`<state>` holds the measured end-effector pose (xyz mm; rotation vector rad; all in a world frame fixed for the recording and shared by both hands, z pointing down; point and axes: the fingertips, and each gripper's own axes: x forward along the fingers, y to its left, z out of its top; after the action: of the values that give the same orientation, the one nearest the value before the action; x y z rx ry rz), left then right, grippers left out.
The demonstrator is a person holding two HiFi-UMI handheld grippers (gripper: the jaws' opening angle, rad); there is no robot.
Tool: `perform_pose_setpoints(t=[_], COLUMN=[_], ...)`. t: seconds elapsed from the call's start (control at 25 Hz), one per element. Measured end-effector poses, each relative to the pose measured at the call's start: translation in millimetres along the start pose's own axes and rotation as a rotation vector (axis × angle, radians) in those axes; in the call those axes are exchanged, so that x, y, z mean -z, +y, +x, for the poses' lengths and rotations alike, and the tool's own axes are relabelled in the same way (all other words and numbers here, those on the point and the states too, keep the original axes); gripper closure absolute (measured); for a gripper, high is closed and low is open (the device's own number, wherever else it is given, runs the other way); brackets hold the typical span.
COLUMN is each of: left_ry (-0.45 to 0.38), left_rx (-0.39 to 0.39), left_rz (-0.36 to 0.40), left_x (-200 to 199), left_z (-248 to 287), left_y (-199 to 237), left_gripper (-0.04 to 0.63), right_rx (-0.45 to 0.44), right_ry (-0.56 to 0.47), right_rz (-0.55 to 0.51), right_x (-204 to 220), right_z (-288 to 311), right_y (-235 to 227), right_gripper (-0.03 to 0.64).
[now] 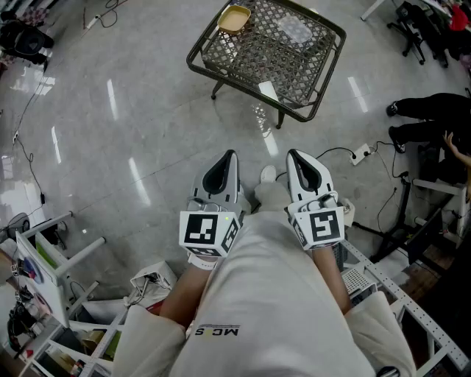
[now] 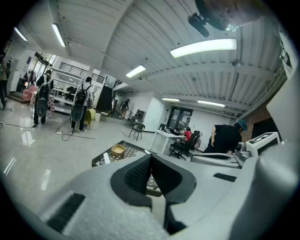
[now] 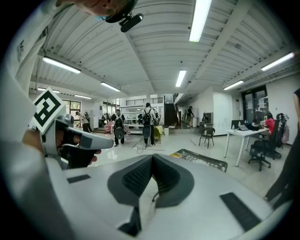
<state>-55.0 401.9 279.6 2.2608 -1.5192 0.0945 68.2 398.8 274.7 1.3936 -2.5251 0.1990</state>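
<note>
Both grippers hang side by side close to my body, above the grey floor. My left gripper (image 1: 229, 154) is shut with its black pads pressed together and nothing between them (image 2: 151, 157). My right gripper (image 1: 293, 154) is shut too and holds nothing (image 3: 152, 158). Ahead of them stands a low dark mesh table (image 1: 324, 70), also seen as the mesh table (image 2: 101, 157) in the left gripper view and the mesh table (image 3: 211, 161) in the right one. A yellow bowl (image 1: 235, 18) sits at its far corner, and a white card (image 1: 268, 90) lies near its front edge.
White shelving (image 1: 44, 272) stands at my left and a perforated metal frame (image 1: 412, 309) at my right. Cables and a power strip (image 1: 360, 154) lie on the floor. A person in black (image 1: 434, 118) is at the right. Several people stand far off in the hall.
</note>
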Motion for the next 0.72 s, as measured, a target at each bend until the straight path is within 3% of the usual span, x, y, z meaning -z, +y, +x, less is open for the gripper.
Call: perform_pose_setpoints(t=[0.48, 0.72], left_ry=[-0.008, -0.007], left_rx=[-0.014, -0.047], left_rz=[0.037, 0.062], left_x=[3.1, -10.0], left_z=[23.3, 47.4], left_y=[-45.1, -66.1], left_gripper=[0.571, 0.571], right_rx=[-0.021, -0.017], right_ry=[-0.035, -0.062], right_rz=[-0.032, 0.027], right_x=[3.7, 6.8], right_z=[-22.9, -30.7], right_y=[-48.3, -103.6], right_gripper=[0.598, 0.598])
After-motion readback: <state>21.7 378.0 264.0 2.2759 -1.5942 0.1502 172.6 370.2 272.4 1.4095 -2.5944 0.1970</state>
